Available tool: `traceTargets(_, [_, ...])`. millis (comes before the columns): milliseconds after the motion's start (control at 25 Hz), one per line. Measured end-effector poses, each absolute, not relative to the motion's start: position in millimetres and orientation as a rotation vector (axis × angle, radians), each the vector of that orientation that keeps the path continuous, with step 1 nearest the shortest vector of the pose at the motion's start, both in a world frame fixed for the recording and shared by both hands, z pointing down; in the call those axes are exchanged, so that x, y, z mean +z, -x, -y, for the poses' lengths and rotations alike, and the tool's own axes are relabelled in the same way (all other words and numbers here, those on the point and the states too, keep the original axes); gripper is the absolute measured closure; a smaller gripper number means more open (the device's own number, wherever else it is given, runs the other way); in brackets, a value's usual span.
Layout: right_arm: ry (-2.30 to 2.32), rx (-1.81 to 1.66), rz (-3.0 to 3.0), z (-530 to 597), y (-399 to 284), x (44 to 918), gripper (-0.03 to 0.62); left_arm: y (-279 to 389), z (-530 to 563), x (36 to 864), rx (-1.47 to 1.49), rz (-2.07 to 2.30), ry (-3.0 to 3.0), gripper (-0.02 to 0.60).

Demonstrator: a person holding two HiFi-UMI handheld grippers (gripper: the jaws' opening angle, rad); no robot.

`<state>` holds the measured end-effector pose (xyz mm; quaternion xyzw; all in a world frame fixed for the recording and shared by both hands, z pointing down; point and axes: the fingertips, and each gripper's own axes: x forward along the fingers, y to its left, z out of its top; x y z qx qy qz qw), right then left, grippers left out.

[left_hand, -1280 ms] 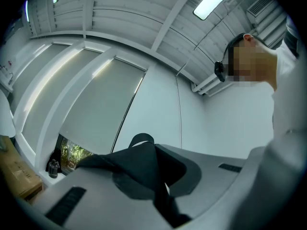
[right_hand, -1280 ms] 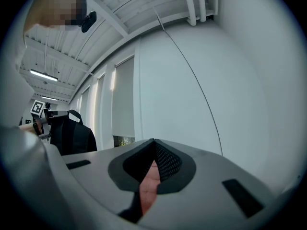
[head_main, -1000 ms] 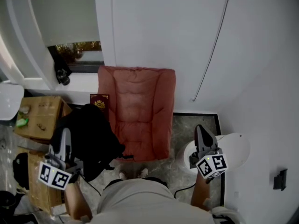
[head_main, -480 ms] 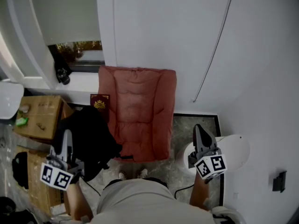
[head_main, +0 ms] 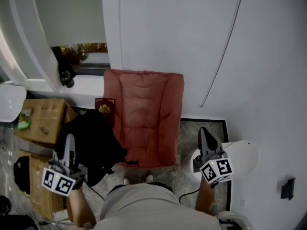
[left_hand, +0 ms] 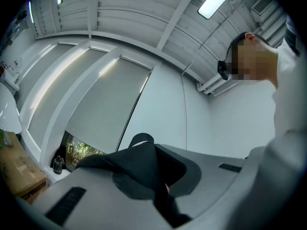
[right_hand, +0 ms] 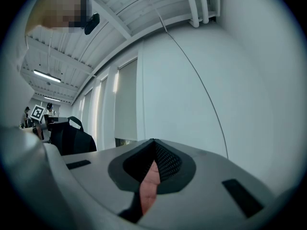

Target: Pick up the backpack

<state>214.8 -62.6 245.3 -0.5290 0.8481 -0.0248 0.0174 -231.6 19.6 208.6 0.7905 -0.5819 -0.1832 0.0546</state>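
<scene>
The black backpack [head_main: 91,145] hangs at the left of the head view, beside the pink chair and above the cardboard boxes. My left gripper [head_main: 69,142] sits at its near left side, shut on a piece of the black backpack fabric [left_hand: 144,169], which fills the gap between its jaws in the left gripper view [left_hand: 152,147]. My right gripper [head_main: 205,134] is held to the right of the chair, over a white round top. Its jaws [right_hand: 153,145] meet at the tips with nothing gripped; only a sliver of pink shows through the gap behind them.
A pink padded chair [head_main: 146,114] stands against the white wall at the centre. Cardboard boxes [head_main: 41,121] are stacked at the left below a window sill [head_main: 81,83]. A dark red box [head_main: 104,105] leans by the chair. A white round stool [head_main: 242,155] is at the right.
</scene>
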Motion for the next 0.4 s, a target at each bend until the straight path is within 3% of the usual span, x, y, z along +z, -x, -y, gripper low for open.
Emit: traceTargets(400, [1.616,-0.063,-2.653,76.4,-200.5,242.2,0.572,239.8,-12.0,211.0,-0.546,1.791,-2.410,0.558])
